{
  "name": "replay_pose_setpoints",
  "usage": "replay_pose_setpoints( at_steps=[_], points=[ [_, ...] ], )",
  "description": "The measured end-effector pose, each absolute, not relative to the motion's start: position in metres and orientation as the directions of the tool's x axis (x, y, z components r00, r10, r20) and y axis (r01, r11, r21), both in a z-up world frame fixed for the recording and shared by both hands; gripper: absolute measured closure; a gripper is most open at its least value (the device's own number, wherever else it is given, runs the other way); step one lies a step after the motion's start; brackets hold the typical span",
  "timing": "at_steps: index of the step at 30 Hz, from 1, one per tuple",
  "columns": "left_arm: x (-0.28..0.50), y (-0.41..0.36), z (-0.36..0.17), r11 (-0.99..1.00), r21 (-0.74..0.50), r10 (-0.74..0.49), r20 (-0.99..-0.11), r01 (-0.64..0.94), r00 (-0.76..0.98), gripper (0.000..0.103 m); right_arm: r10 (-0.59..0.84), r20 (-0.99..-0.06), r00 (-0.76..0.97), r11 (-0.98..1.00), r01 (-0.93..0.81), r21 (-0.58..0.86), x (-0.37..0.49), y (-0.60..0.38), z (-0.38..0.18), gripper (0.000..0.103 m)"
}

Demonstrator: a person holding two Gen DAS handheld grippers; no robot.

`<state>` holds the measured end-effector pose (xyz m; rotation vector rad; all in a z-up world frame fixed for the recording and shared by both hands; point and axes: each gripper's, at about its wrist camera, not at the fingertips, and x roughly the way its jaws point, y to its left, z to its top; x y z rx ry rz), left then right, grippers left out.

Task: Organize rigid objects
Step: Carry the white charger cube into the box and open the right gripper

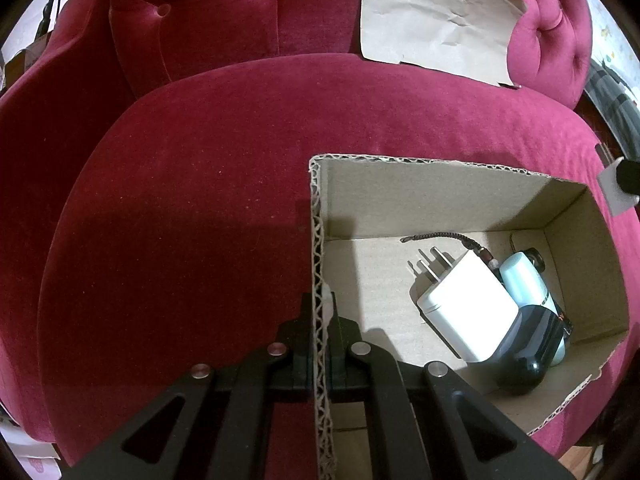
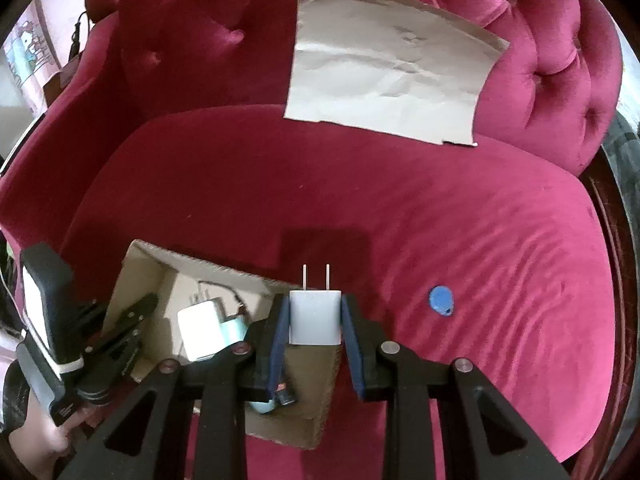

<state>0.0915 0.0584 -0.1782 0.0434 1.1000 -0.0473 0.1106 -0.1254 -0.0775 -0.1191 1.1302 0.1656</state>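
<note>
An open cardboard box (image 1: 420, 196) sits on a red velvet seat. My left gripper (image 1: 320, 312) is shut on the box's left wall, one finger on each side. Inside lie a white three-prong charger (image 1: 464, 304), a pale blue item (image 1: 528, 280), a dark rounded object (image 1: 532, 344) and a braided cord (image 1: 440, 238). My right gripper (image 2: 314, 316) is shut on a small white two-prong plug (image 2: 315, 316), prongs pointing away, held above the box's right edge (image 2: 244, 276). A blue tag (image 2: 442, 300) lies on the cushion to the right.
A sheet of brown paper (image 2: 392, 80) leans against the tufted backrest (image 2: 552, 72). The left gripper's body (image 2: 52, 332) and a hand (image 2: 36, 444) show at the right wrist view's lower left. The seat cushion (image 2: 480, 220) spreads wide to the right of the box.
</note>
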Motion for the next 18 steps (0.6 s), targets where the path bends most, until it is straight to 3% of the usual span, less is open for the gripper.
replay_pose_setpoints(
  at_steps=[18],
  points=[
    [0.091, 0.058, -0.178, 0.998, 0.014, -0.017, -0.891, 0.065, 0.454, 0.100, 0.052, -0.922, 0.383, 0.981, -0.192, -0.024, 0.095, -0.096, -0.108, 0.075]
  ],
)
